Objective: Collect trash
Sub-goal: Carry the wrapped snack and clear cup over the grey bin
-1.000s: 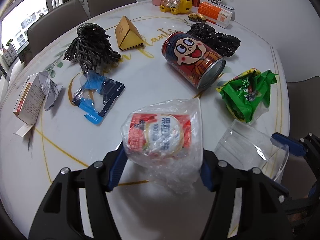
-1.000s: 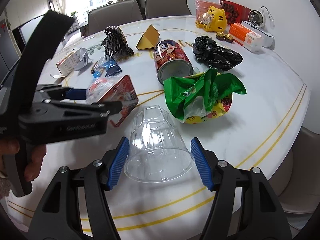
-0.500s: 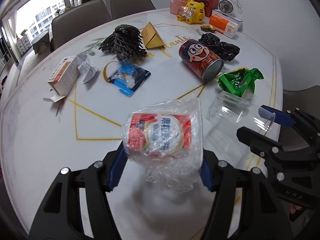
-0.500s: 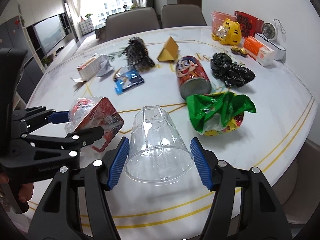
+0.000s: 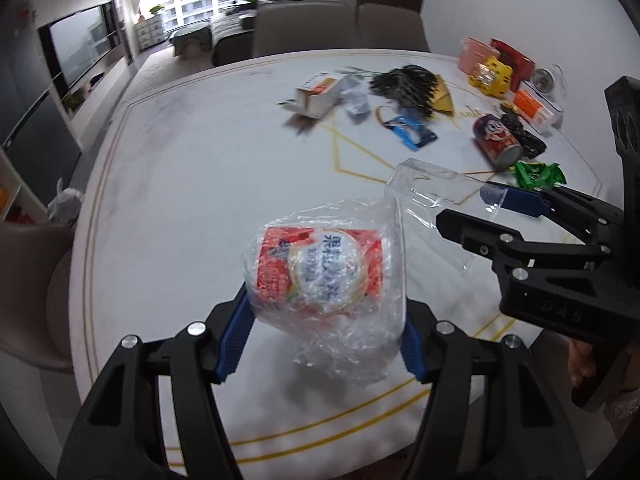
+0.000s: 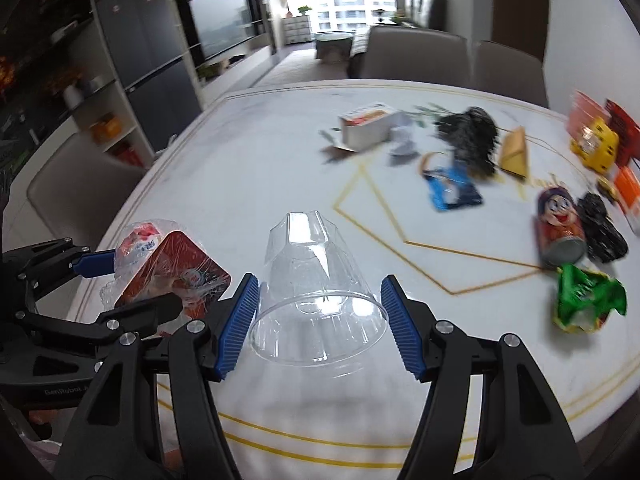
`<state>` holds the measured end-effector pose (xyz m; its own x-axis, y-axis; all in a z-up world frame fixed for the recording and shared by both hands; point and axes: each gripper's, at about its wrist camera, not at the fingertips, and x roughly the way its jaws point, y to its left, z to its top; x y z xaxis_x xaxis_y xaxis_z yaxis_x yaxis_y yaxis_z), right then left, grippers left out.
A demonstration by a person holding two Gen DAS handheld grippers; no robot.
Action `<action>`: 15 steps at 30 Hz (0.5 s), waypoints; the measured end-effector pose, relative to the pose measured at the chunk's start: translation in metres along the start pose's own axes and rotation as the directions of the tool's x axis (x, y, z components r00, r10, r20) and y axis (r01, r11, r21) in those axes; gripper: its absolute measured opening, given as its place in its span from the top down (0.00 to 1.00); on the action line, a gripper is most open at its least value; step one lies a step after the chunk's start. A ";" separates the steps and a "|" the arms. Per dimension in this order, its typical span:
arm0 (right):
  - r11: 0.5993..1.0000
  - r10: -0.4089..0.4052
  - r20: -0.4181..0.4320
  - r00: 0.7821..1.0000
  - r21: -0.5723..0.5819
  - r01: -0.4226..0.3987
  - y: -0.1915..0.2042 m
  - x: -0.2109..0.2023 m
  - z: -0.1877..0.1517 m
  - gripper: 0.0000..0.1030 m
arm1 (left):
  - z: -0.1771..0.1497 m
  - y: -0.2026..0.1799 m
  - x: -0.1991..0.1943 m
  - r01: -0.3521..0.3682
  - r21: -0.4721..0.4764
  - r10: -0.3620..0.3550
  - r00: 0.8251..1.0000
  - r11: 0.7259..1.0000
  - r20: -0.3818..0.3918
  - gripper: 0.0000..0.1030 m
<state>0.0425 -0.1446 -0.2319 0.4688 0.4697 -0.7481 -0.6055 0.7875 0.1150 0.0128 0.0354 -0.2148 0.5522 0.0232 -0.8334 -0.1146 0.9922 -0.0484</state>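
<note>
Left wrist view: left gripper (image 5: 324, 336) clamped on a red carton in crinkled clear film (image 5: 320, 276), held above the white marble table (image 5: 192, 184). Right gripper (image 6: 318, 324) clamped on a ribbed transparent plastic cup (image 6: 316, 292), just right of the carton. Beyond both — a cartoon can (image 5: 496, 140), green wrapper (image 5: 540, 174), blue packet (image 5: 412, 132). Both grippers angle downward.

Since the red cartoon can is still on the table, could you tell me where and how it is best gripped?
The red cartoon can lies on its side, silver end toward the near table edge. Come from above and close the tongs across the middle of its round body. The black bag sits right against one flank, so that pad has little room.
</note>
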 end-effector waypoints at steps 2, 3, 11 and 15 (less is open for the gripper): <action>0.997 0.057 -0.014 0.998 -0.060 -0.058 0.035 0.008 0.008 0.41 | -0.016 0.031 -0.015 -0.042 -0.073 0.042 0.999 0.996 0.002 0.39; 0.991 0.088 -0.024 0.996 -0.098 -0.090 0.057 0.012 0.012 0.41 | -0.028 0.052 -0.025 -0.070 -0.120 0.070 0.998 0.990 0.001 0.39; 0.867 0.325 -0.144 0.935 -0.350 -0.355 0.258 0.035 0.018 0.40 | -0.138 0.189 -0.102 -0.246 -0.447 0.253 0.966 0.860 -0.044 0.39; 0.756 0.410 -0.245 0.878 -0.447 -0.478 0.385 0.046 -0.003 0.40 | -0.217 0.259 -0.147 -0.315 -0.588 0.317 0.943 0.745 -0.104 0.39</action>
<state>-0.1708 0.1790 -0.2243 0.0056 0.6379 -0.7701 -0.9692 0.1930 0.1527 -0.2771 0.2621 -0.2248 0.3987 0.3235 -0.8581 -0.7449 0.6601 -0.0972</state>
